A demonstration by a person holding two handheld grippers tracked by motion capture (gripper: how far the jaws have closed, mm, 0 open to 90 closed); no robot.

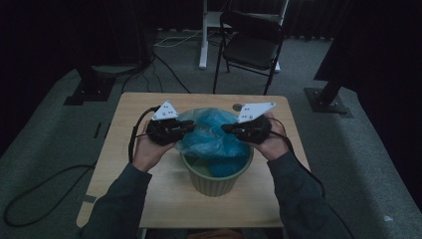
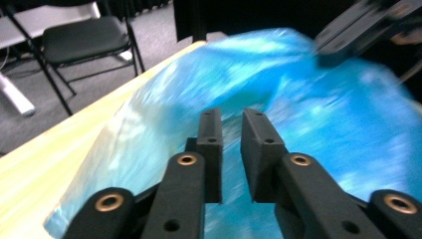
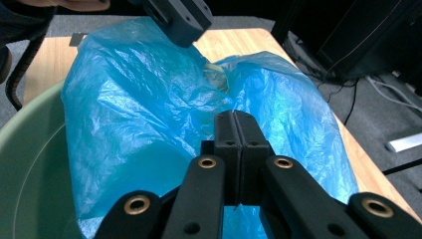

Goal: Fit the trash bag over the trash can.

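High view: a green bin stands on the wooden table, lined with a blue plastic bag that billows above its rim. The left gripper and right gripper are held at opposite sides of the bag, over the bin's far rim.

Left gripper view: jaws slightly apart with a narrow gap between them, nothing gripped; the bag, blurred, lies just beyond the tips. A black chair stands on the floor behind.

Right gripper view: jaws pressed together, pinching a thin fold of the bag; the bin's inner wall is at left
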